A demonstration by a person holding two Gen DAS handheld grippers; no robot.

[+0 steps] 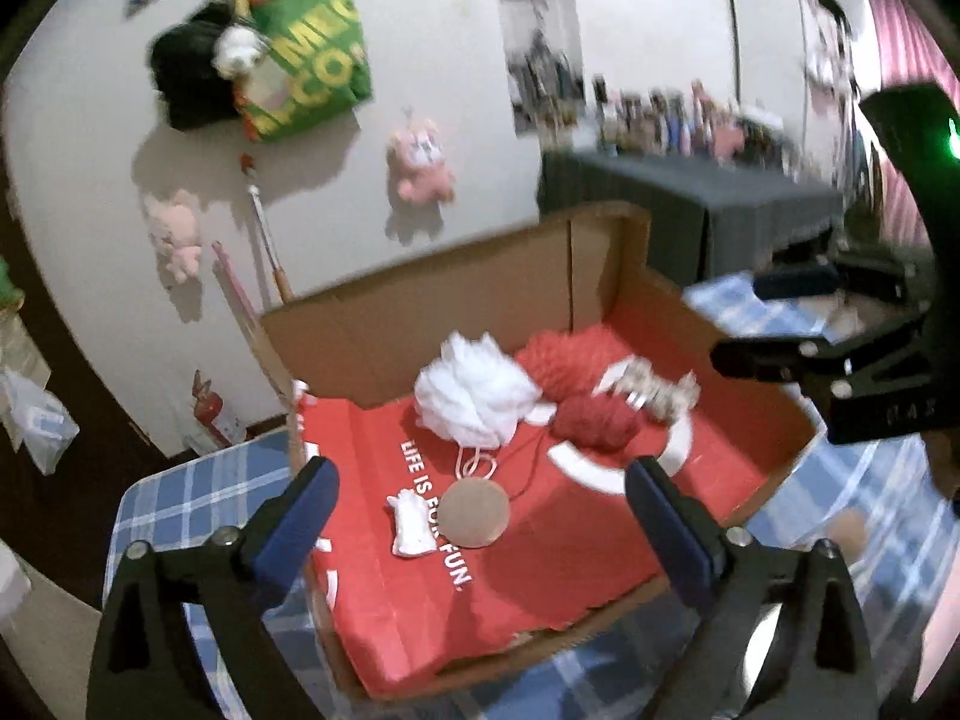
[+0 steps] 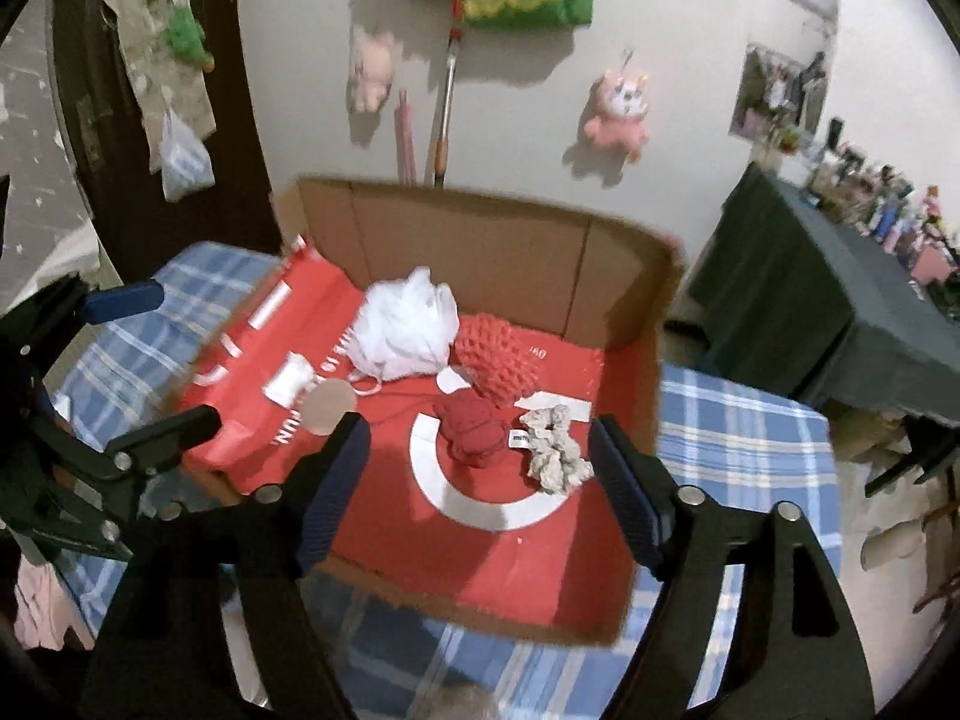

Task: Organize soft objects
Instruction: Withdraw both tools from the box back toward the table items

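A cardboard box [image 1: 606, 252] [image 2: 480, 228] with a red lining lies on a blue plaid cloth. In it lie a white mesh pouf [image 1: 474, 390] [image 2: 402, 330], a red knitted piece [image 1: 570, 357] [image 2: 495, 363], a red yarn ball [image 1: 594, 423] [image 2: 474, 429], a beige scrunchie [image 1: 657, 393] [image 2: 555, 447], a round tan pad [image 1: 477, 513] [image 2: 329, 405] and a small white item [image 1: 411, 525] [image 2: 291, 384]. My left gripper [image 1: 480, 516] is open and empty above the box's near side. My right gripper [image 2: 480, 480] is open and empty above the box front; it also shows at the right of the left wrist view [image 1: 780, 324].
The plaid-covered table [image 1: 180, 504] [image 2: 738, 438] carries the box. Plush toys [image 1: 420, 162] [image 2: 618, 114] and a green bag [image 1: 312, 60] hang on the wall behind. A dark-draped table [image 1: 690, 198] [image 2: 798, 294] with figurines stands to the right.
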